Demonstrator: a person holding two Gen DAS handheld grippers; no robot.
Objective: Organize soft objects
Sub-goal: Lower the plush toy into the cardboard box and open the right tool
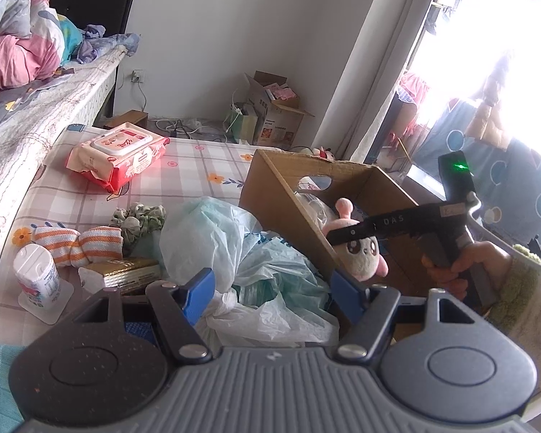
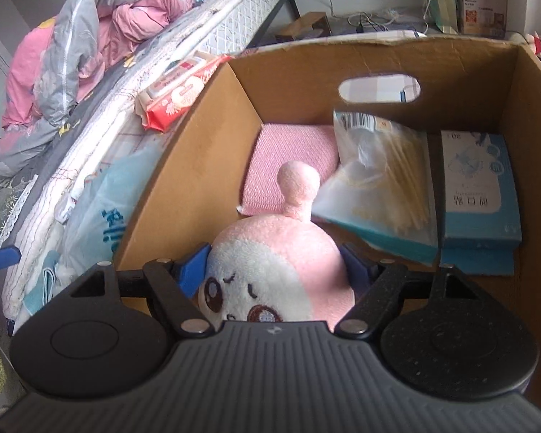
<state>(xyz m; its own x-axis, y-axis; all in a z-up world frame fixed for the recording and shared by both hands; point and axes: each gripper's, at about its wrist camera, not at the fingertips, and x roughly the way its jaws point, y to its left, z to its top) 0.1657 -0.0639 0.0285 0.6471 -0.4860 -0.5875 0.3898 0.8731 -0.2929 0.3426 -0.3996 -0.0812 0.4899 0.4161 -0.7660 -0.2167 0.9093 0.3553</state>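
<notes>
The right tongs hover over the cardboard box, blue pads flanking the pink plush toy — whether they grip it, I cannot tell. At nine o'clock the left tongs gape empty over plastic bags.

Daylight floods in from a window at the upper right of the left wrist view, blown out to white glare. The room is otherwise evenly bright with soft shadows. Both fisheye views curve at the edges, with dark corners and slightly soft detail.
</notes>
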